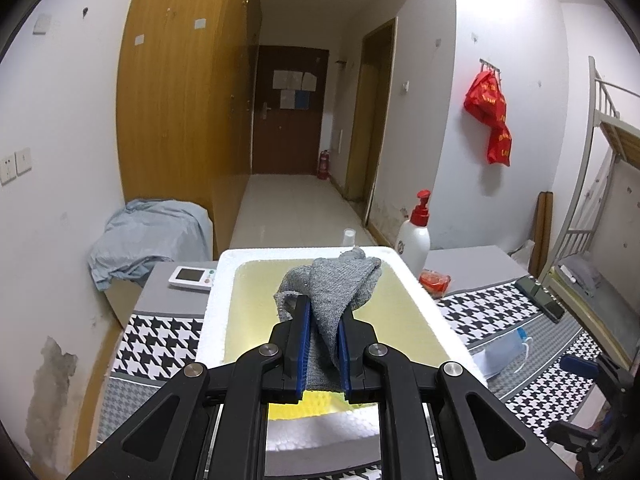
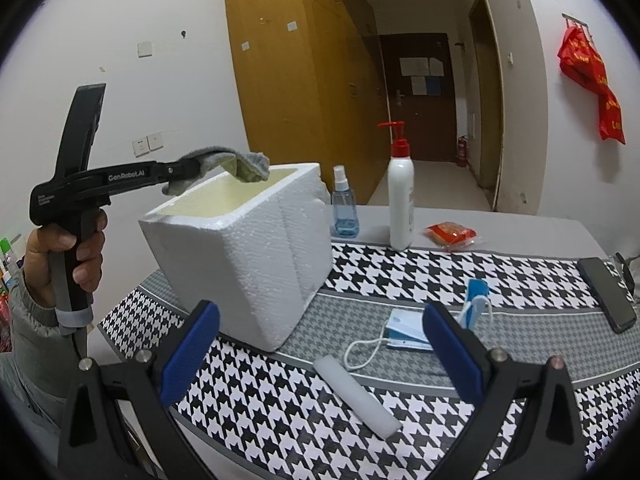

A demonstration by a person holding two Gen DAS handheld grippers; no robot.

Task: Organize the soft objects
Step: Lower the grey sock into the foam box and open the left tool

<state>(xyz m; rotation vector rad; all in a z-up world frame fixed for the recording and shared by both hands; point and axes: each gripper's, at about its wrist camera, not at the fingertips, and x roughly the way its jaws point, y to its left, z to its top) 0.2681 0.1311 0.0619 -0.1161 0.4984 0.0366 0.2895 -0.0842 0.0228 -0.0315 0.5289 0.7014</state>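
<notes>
My left gripper [image 1: 325, 312] is shut on a grey knitted cloth [image 1: 340, 280], which bunches up past the blue pads. It hangs over the open top of a white foam box [image 1: 224, 280] with a yellowish inside; something yellow [image 1: 316, 404] lies at the box's bottom. In the right wrist view a hand holds that left gripper [image 2: 192, 171] at the box's [image 2: 248, 256] near-left rim, with the cloth [image 2: 240, 164] drooping over the opening. My right gripper [image 2: 320, 356] stands open above the houndstooth cloth, and a white foam stick [image 2: 356, 396] lies on the table under the gap between its jaws.
A blue face mask [image 2: 408, 330] lies right of the box. Behind it stand a spray bottle [image 2: 344, 208], a white pump bottle [image 2: 401, 196] and a red packet [image 2: 450, 235]. A phone [image 2: 608, 294] lies far right. A white remote [image 1: 192, 278] sits left of the box.
</notes>
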